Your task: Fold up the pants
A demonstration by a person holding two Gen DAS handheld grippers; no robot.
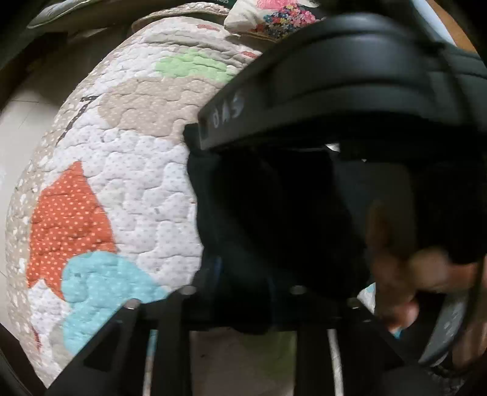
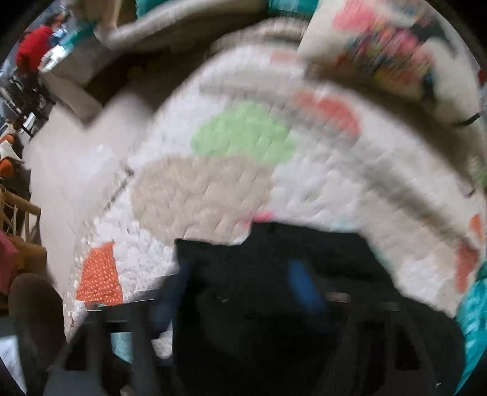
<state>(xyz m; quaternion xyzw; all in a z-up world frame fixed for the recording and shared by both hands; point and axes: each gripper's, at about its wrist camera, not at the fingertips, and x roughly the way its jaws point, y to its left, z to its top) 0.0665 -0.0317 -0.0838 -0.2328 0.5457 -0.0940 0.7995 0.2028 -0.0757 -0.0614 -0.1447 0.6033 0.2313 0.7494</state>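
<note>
The black pants [image 1: 274, 219] lie bunched on a quilted mat with coloured patches [image 1: 121, 170]. In the left wrist view the dark cloth fills the space in front of my left gripper [image 1: 243, 292]; its fingers are mostly hidden in the fabric. The other gripper's black body [image 1: 350, 85] and a hand [image 1: 395, 268] are close at right. In the blurred right wrist view the pants [image 2: 289, 274] cover my right gripper [image 2: 243, 292]; blue fingertips [image 2: 301, 283] show spread apart over the cloth.
A floral cushion [image 1: 280, 15] lies at the mat's far edge, and shows in the right wrist view [image 2: 380, 51]. Pale floor [image 2: 76, 158] lies left of the mat. Furniture and a red object [image 2: 33, 48] stand far left.
</note>
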